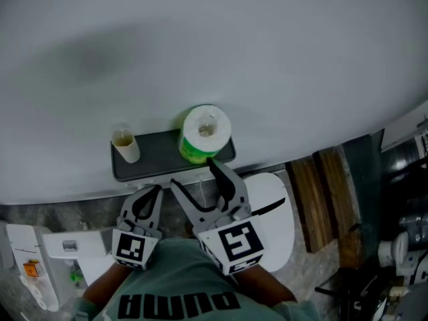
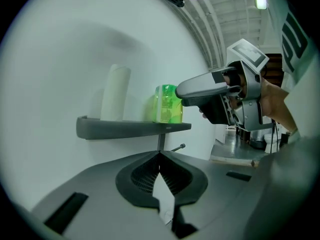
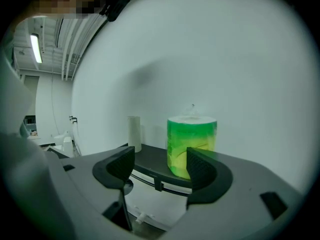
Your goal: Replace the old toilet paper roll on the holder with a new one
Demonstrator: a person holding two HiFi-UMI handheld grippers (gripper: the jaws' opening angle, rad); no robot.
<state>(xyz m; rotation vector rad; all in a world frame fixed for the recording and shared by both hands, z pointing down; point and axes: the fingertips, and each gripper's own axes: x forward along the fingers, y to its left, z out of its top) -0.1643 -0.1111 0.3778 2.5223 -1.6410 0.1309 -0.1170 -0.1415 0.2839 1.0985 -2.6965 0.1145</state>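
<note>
A dark shelf-type holder (image 1: pixel 157 159) is fixed to the pale wall. On its left end stands the old bare cardboard tube (image 1: pixel 125 144), upright. On its right end stands the new roll in green wrap (image 1: pixel 204 134), also upright. My right gripper (image 1: pixel 194 174) is open just in front of the new roll, apart from it, nothing between its fingers. In the right gripper view (image 3: pixel 160 166) the green roll (image 3: pixel 191 143) sits beyond the jaws. My left gripper (image 1: pixel 155 191) is shut below the shelf's front edge; in its own view (image 2: pixel 160 155) a thin white sliver shows between the pads.
A metal rod (image 2: pixel 177 147) sticks out under the shelf (image 2: pixel 130 128). Below me is a white toilet lid (image 1: pixel 271 219), wooden slats (image 1: pixel 321 199) to its right and white fittings (image 1: pixel 27 266) at the lower left. The wall (image 1: pixel 214 45) fills the upper half.
</note>
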